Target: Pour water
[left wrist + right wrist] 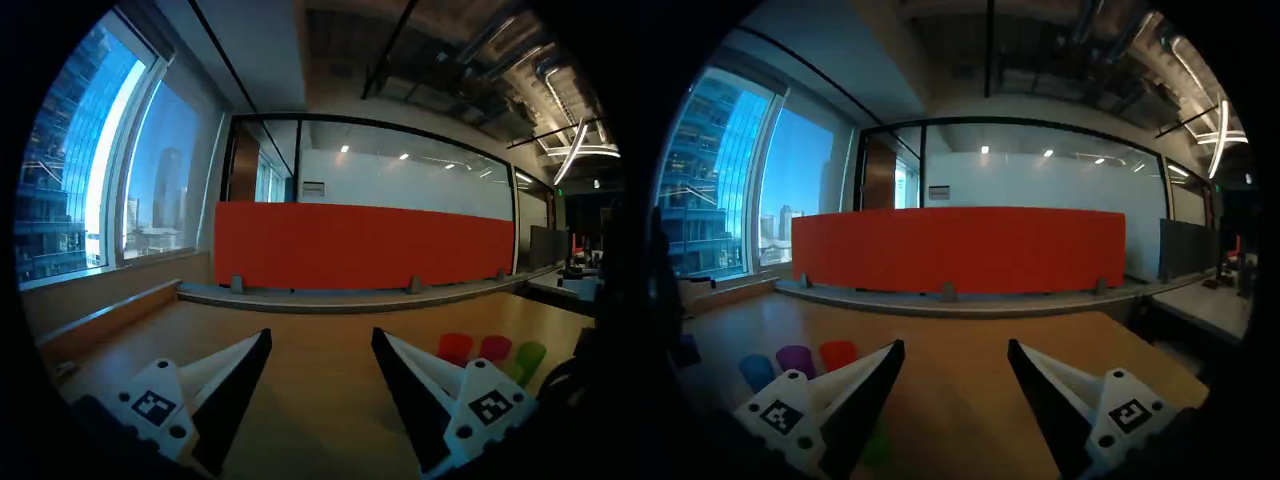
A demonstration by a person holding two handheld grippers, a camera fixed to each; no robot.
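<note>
Both grippers hang above the wooden worktop (320, 408) with nothing taken up: the left gripper (320, 332) has its fingers spread wide and empty, and so has the right gripper (954, 344). The cups for pouring stand close together on the worktop. In the left gripper view they are off to the right: a red cup (455, 348), a pink cup (495, 348) and a green cup (530, 358). In the right gripper view they are off to the left, where a blue cup (758, 370) and a purple cup (794, 358) stand beside a red one. That crowding is the main hazard: a finger sliding in around one cup could nudge its neighbour over. The cups look small and light, so a skewed or hard squeeze may pop one loose mid-tilt and slop water over the wood. Which cup holds water, if any, is too small and dim to tell, so choosing the wrong one is possible.
</note>
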